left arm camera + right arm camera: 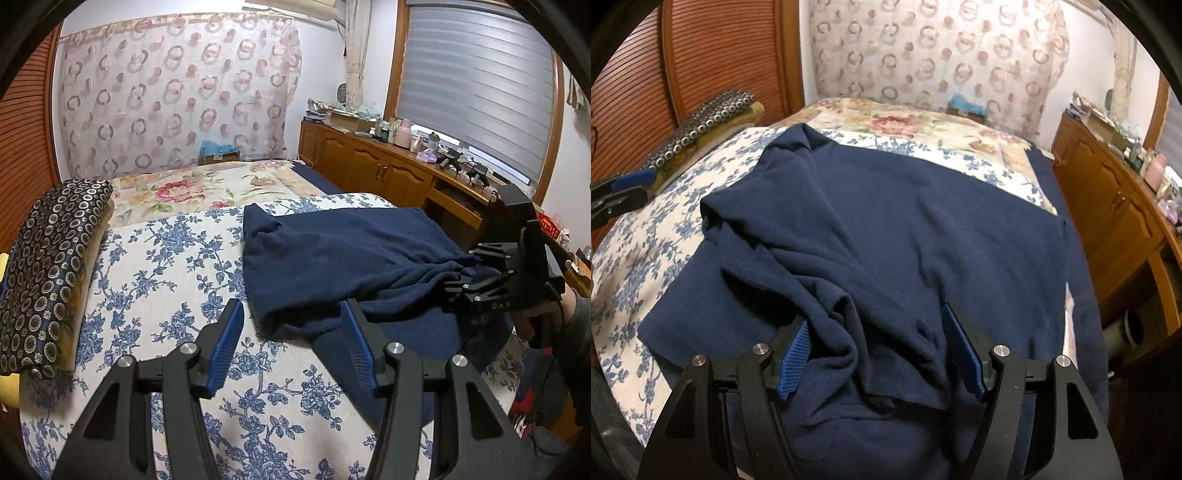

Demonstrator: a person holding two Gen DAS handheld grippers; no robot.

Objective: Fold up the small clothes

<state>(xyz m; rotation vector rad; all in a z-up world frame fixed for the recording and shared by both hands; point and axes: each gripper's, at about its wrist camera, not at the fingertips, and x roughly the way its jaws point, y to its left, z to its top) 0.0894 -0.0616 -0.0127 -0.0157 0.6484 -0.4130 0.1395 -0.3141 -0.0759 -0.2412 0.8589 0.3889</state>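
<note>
A navy blue garment point(343, 258) lies partly folded and rumpled on the blue-flowered bedspread point(155, 280). My left gripper point(291, 310) is open and empty, hovering over the garment's near left edge. My right gripper point(875, 325) is open, its fingers point(796, 350) straddling a bunched fold of the garment point(886, 229) at its near edge. In the left wrist view the right gripper point(461, 286) is at the garment's right side, among bunched cloth.
A folded dark ring-patterned cloth point(48, 266) lies on the bed's left side by the wooden slatted wall. A rose-patterned sheet point(207, 188) covers the far bed. A wooden cabinet point(373, 162) cluttered with items stands at the right under the window.
</note>
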